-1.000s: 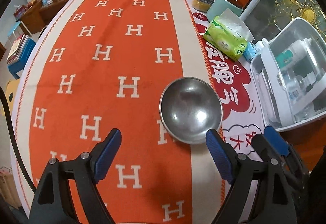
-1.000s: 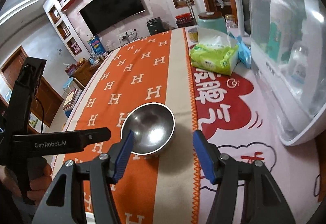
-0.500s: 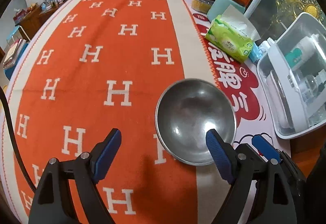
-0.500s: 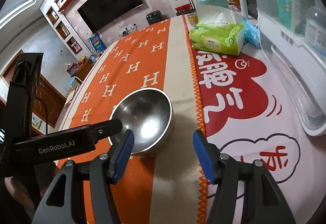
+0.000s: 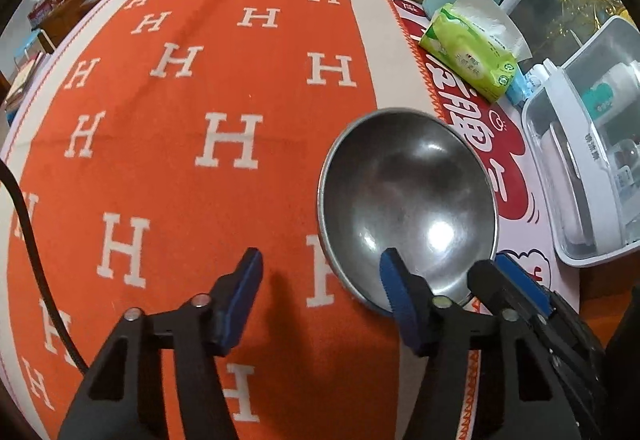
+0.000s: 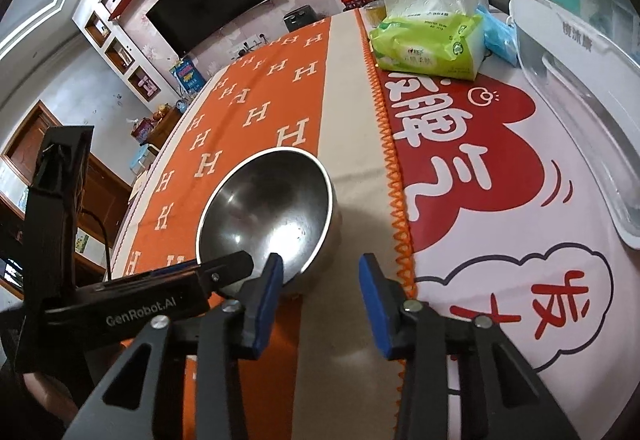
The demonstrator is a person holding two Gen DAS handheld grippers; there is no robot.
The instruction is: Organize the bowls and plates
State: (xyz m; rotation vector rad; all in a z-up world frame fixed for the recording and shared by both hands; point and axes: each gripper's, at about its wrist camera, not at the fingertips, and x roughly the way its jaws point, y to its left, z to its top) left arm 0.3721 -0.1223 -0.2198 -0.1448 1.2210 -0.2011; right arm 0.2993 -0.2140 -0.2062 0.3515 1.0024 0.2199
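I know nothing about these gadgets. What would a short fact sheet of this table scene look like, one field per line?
Main item: one steel bowl, upright and empty
Rests on: orange cloth patterned with white H letters, near its cream border
Left gripper: open, its right finger at the bowl's near rim
Right gripper: open, just short of the bowl, holding nothing
Nearby: green tissue pack and clear plastic box off to the right
Plates: none in view

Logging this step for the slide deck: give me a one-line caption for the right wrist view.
Open right gripper closes in on the near rim of a steel bowl on the orange cloth.
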